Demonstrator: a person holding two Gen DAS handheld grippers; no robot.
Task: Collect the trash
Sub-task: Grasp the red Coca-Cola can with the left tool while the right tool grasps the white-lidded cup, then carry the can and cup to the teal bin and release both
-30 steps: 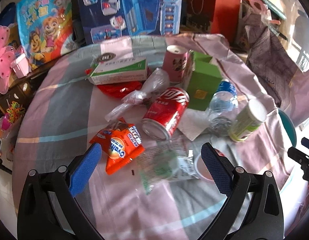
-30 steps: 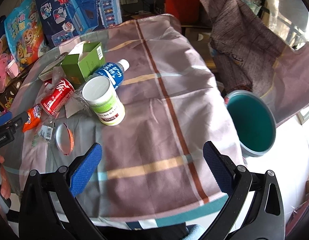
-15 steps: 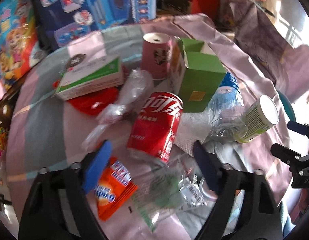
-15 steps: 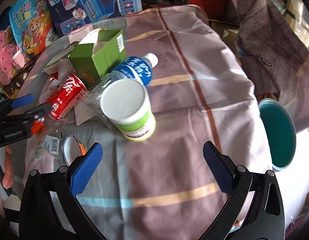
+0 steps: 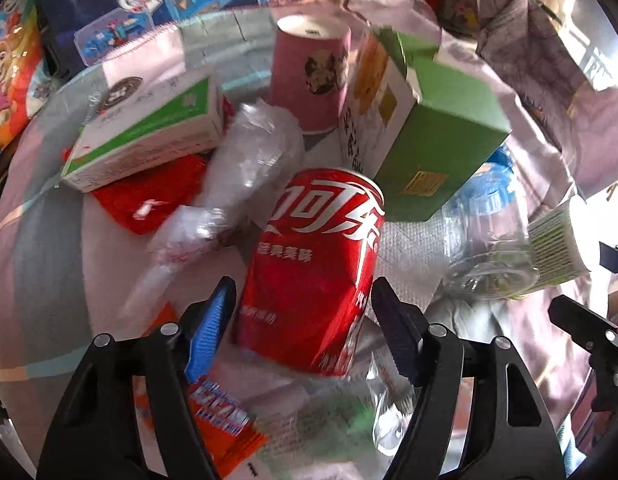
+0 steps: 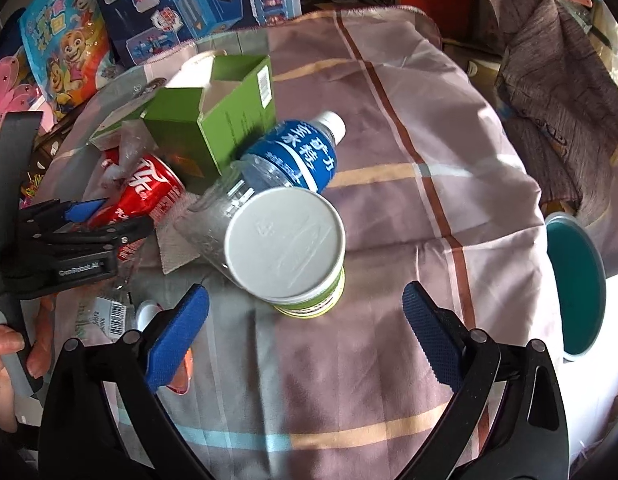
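Chinese Coca-Cola lettering in white runs across the red can [image 5: 317, 264], which lies on its side on the cloth-covered worktop [image 6: 389, 360] directly between the two pads of the left tongs [image 5: 303, 320]; these jaws have just been closing, and the blue pad on one side and the dark pad on the other sit just beside the can's flanks, though whether they press on it I cannot tell. Beyond the can from those tongs stands a green carton [image 5: 437, 152] with a small yellow label too blurred to read, a pink paper cup [image 5: 309, 76] with a cartoon print, and a white-and-green box [image 5: 145, 136]. Under the left tongs lies an orange snack packet [image 5: 225, 428] with blue and white letters I cannot make out. The right tongs [image 6: 305, 332] point steeply down with jaws wide apart and nothing between them; just ahead of them stands a green-banded tub with a plain white lid [image 6: 285, 240], and past it lies a clear bottle [image 6: 293, 160] whose blue label carries white Chinese characters. A barcode sticker [image 6: 115, 316] shows to their left. The left tongs' body reads "GenRobot.AI", and a hand [image 6: 5, 364] grips the handle.
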